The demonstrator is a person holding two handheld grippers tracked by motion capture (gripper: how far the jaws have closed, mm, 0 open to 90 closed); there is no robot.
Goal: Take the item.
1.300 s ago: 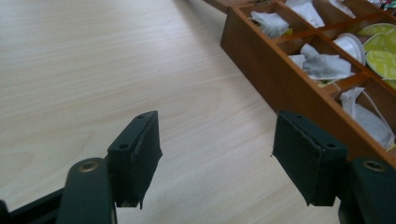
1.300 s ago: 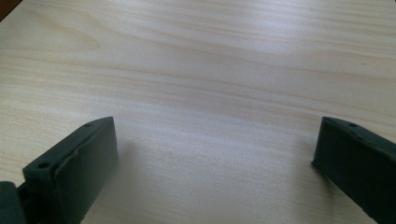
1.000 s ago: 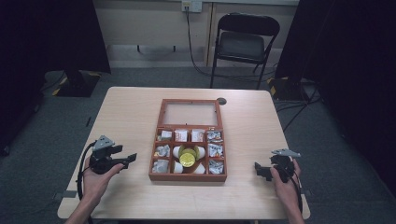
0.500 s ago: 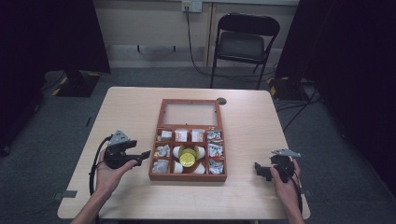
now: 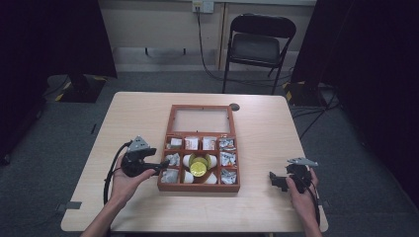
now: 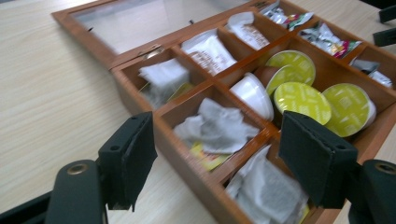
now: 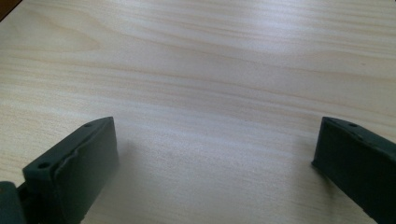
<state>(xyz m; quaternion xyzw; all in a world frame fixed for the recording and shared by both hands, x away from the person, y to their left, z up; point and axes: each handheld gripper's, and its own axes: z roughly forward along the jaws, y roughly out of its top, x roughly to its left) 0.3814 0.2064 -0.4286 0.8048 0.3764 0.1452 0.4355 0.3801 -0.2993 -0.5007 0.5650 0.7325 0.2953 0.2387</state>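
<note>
Left gripper (image 6: 217, 158) jaws wide apart, straddling the wooden box (image 6: 140, 100) corner (tea bag (image 6: 217, 128) between, untouched). Right gripper (image 7: 215, 168) gapes over bare table (image 7: 210, 70).

Compartmented box (image 5: 200, 186) mid-table (image 5: 148, 113), chair (image 5: 257, 47) behind

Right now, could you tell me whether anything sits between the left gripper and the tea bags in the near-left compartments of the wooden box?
Only the wooden box's own rim. The left gripper is open, straddling that near edge, with the tea bag just beyond. No lid covers it, since the glass lid lies folded back.
</note>
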